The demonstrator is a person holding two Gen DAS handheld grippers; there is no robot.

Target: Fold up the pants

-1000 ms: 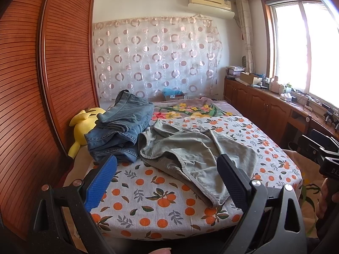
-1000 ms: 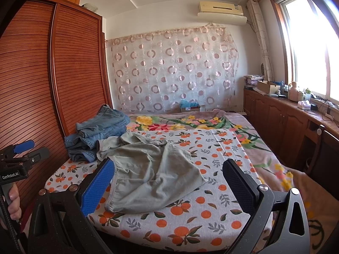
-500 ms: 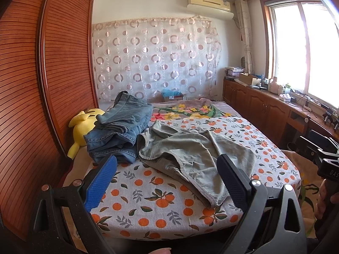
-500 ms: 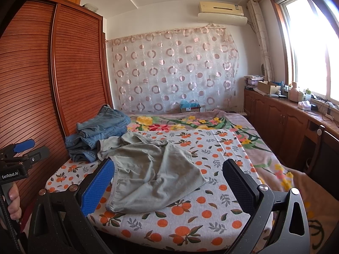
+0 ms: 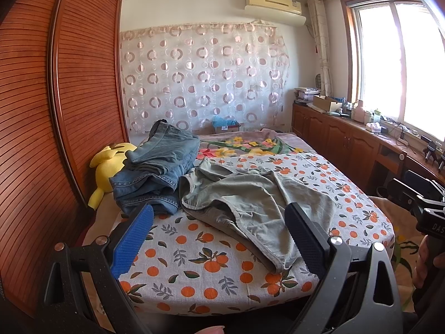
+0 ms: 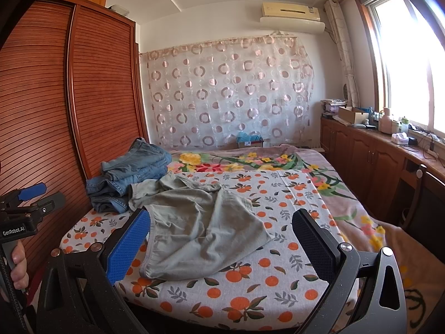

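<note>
Rumpled grey-green pants (image 5: 250,200) lie unfolded near the bed's (image 5: 211,286) front edge, while both claws, left (image 5: 219,240) and right (image 6: 221,243), gape wide, holding nothing.

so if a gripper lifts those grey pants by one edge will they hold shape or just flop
Probably flop: the grey pants lie crumpled in soft folds on the bed, so the cloth looks thin and limp. Likely light too. Pushed, they would probably bunch up on the sheet rather than slide flat.

Plush toy (image 5: 111,164) (half behind jeans (image 5: 155,167))
</note>
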